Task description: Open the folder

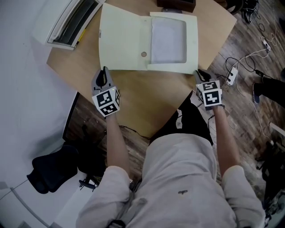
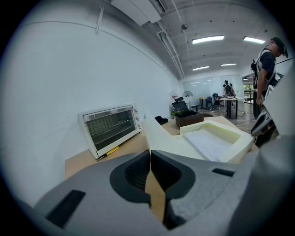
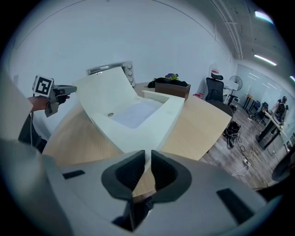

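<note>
Pale wood is filling the scene: a light-grained table (image 1: 147,102) with angled corners is standing on a darker plank floor (image 1: 249,116), where a white power strip (image 1: 231,76) and cables are lying, and the wider room is showing as an open office with strip lights. A cream toaster oven (image 1: 73,20) is sitting at the table's far left against a white wall, and a dark planter box (image 1: 178,4) is sitting at the far edge. The folder (image 1: 122,40), matte pale yellow and box-like, is lying open in the table's middle, its long axis running left to right across the person. Its cover, with a round snap (image 1: 143,54), is swung out leftward and tilting up; the shallow rounded tray on the right is holding a white sheet (image 1: 168,35). The right gripper (image 1: 199,72) is clamping the folder's near right corner. The left gripper (image 1: 105,71) is hovering beside the cover's near edge, jaws pressed together on nothing.
</note>
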